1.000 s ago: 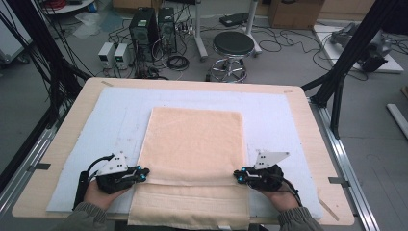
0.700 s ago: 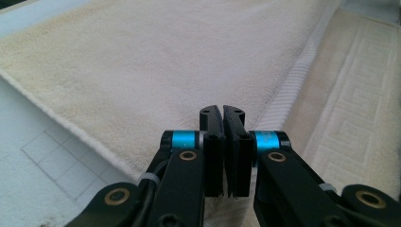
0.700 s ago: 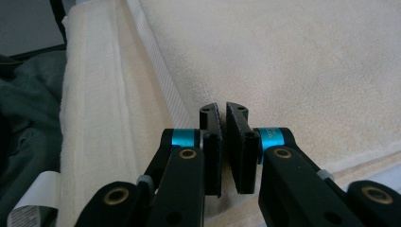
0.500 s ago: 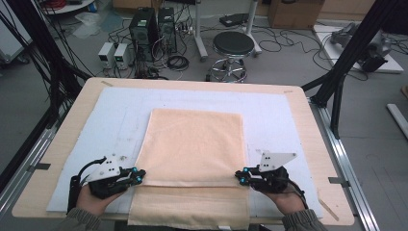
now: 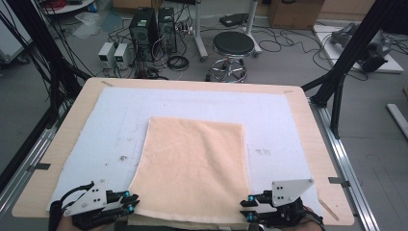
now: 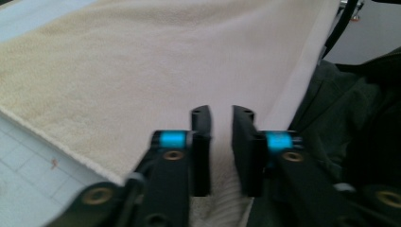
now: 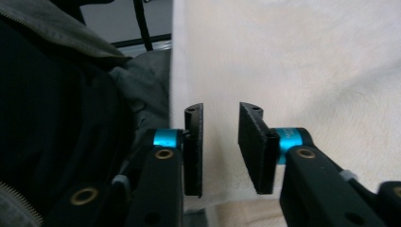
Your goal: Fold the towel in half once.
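On the left, at the near-left corner of the worktop (image 5: 57, 144), the left gripper (image 5: 129, 204) sits just beside the near-left corner of the peach towel (image 5: 195, 163). Its jaws have just been opening and now stand a little apart. In the left gripper view the left gripper (image 6: 221, 124) shows a narrow gap with towel (image 6: 142, 71) cloth lying behind and below the jaws, and nothing pressed between the pads.

The towel lies folded on the pale mat (image 5: 110, 125), about the middle of the worktop and towards its near edge, with a lower layer peeping out along that edge.

On the right, near the near-right corner, the right gripper (image 5: 248, 208) rests just beside the towel's near-right corner. Its jaws have also just been opening. In the right gripper view the right gripper (image 7: 221, 125) is plainly spread, with the towel (image 7: 307, 71) beyond the jaws and its edge running past the left one; no cloth is pinched.

My reading is that a fold has just been laid down and both corners let go, so the release step is ending. The next move probably calls for drawing both grippers clear of the cloth without dragging the top layer, then finding new edges for a further fold, likely the towel's left and right sides.
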Action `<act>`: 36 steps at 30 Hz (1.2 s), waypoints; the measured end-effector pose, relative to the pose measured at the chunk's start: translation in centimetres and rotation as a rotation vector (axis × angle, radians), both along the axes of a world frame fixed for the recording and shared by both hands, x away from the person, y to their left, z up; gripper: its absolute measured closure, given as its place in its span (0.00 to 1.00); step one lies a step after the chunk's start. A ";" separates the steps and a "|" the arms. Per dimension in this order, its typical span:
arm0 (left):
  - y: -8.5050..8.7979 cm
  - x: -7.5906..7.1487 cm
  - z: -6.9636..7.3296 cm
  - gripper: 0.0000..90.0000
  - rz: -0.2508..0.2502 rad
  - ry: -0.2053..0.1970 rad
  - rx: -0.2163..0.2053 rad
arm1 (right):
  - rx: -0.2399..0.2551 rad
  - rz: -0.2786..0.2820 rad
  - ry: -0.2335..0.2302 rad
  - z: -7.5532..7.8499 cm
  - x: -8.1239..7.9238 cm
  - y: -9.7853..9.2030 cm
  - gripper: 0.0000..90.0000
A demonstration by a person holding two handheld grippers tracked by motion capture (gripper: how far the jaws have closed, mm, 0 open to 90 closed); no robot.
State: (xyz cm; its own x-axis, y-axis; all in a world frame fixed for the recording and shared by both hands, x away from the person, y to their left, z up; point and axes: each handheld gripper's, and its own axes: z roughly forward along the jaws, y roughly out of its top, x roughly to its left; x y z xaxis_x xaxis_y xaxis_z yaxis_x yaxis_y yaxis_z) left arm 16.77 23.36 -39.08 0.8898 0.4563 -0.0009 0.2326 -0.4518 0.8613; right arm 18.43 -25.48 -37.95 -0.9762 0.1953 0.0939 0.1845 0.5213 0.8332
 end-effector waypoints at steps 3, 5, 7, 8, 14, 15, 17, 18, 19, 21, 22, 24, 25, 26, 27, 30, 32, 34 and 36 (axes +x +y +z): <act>0.2 0.7 -0.6 0.75 0.023 0.014 -0.008 | 0.008 -0.040 0.013 -0.5 0.8 -0.4 0.73; 0.1 1.2 -0.8 0.72 0.027 0.014 -0.004 | 0.011 -0.065 0.000 -0.7 1.6 -0.4 0.70; 0.0 2.0 -0.9 0.69 0.036 0.013 -0.005 | 0.005 -0.097 -0.001 -0.8 2.7 -0.5 0.67; 0.0 2.2 -1.0 0.68 0.038 0.012 -0.007 | 0.000 -0.124 -0.010 -0.9 3.5 -0.5 0.66; -0.5 4.8 -1.2 0.61 0.077 -0.009 -0.021 | -0.019 -0.240 -0.014 -1.7 7.7 -0.4 0.59; -0.6 5.3 -1.3 0.59 0.086 -0.012 -0.019 | -0.019 -0.255 -0.012 -1.9 8.4 -0.4 0.59; -0.8 6.1 -1.5 0.57 0.103 -0.021 -0.017 | -0.033 -0.282 -0.010 -2.2 9.5 -0.4 0.58; -0.9 6.4 -1.6 0.56 0.110 -0.025 -0.018 | -0.043 -0.308 -0.010 -2.3 10.2 -0.3 0.57; -1.1 7.1 -1.8 0.54 0.123 -0.025 -0.027 | -0.044 -0.315 -0.015 -2.4 10.7 -0.3 0.57; -1.3 8.3 -2.1 0.52 0.142 -0.022 -0.027 | -0.057 -0.357 -0.024 -2.7 11.9 -0.4 0.57; -1.3 8.7 -2.2 0.51 0.149 -0.015 -0.028 | -0.057 -0.372 -0.017 -2.9 12.4 -0.4 0.57; -1.6 9.8 -2.3 0.51 0.163 -0.014 -0.021 | -0.061 -0.387 -0.015 -3.1 13.4 -0.5 0.57; -1.8 10.5 -2.3 0.51 0.171 -0.009 -0.019 | -0.070 -0.400 -0.016 -3.1 13.9 -0.4 0.57; -1.9 11.0 -2.4 0.51 0.176 -0.012 -0.014 | -0.074 -0.410 -0.004 -3.3 14.4 -0.4 0.57; -2.0 11.5 -2.5 0.51 0.183 -0.007 -0.014 | -0.073 -0.416 0.004 -3.5 14.9 -0.4 0.57; -2.1 12.8 -3.1 0.50 0.207 0.004 0.002 | -0.093 -0.431 0.011 -4.1 16.0 -0.3 0.58; -2.2 13.4 -3.5 0.51 0.203 0.032 0.009 | -0.102 -0.441 0.012 -4.6 16.5 -0.1 0.59; -2.4 13.4 -4.0 0.55 0.180 0.065 0.029 | -0.110 -0.437 0.011 -4.9 16.7 0.2 0.60; -2.5 13.3 -4.4 0.67 0.148 0.093 0.053 | -0.132 -0.419 0.009 -5.1 16.7 0.7 0.66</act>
